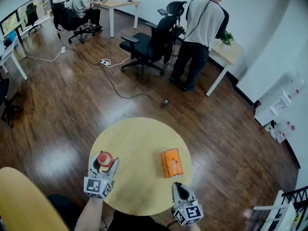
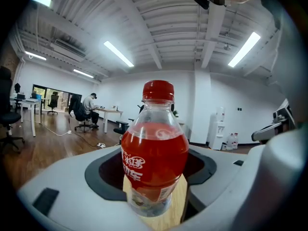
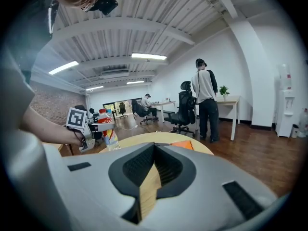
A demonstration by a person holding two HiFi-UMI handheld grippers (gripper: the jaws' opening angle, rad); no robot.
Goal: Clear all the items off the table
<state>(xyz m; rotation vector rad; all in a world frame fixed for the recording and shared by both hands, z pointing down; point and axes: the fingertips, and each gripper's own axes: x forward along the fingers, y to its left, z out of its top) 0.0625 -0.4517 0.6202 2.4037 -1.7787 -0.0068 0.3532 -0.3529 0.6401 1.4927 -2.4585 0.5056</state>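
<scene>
Left gripper [image 1: 103, 165] straddles the bottle [image 2: 154, 153], jaws apart, no squeeze that I see; right gripper [image 1: 179, 188] sits jaws together, empty, near the pack [image 1: 171, 162].

Bright ceiling strip lights [image 2: 118, 53] overhead; fisheye-warped, dark edges.

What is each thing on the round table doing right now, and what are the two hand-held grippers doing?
Bottle: upright on the round table, red cap on, nearly full of red drink.
Orange packet: lying flat on the table, nothing touching it.
Left hand-held gripper: open, jaws on either side of the bottle, a gap showing on one side.
Right hand-held gripper: shut, nothing in it.
</scene>
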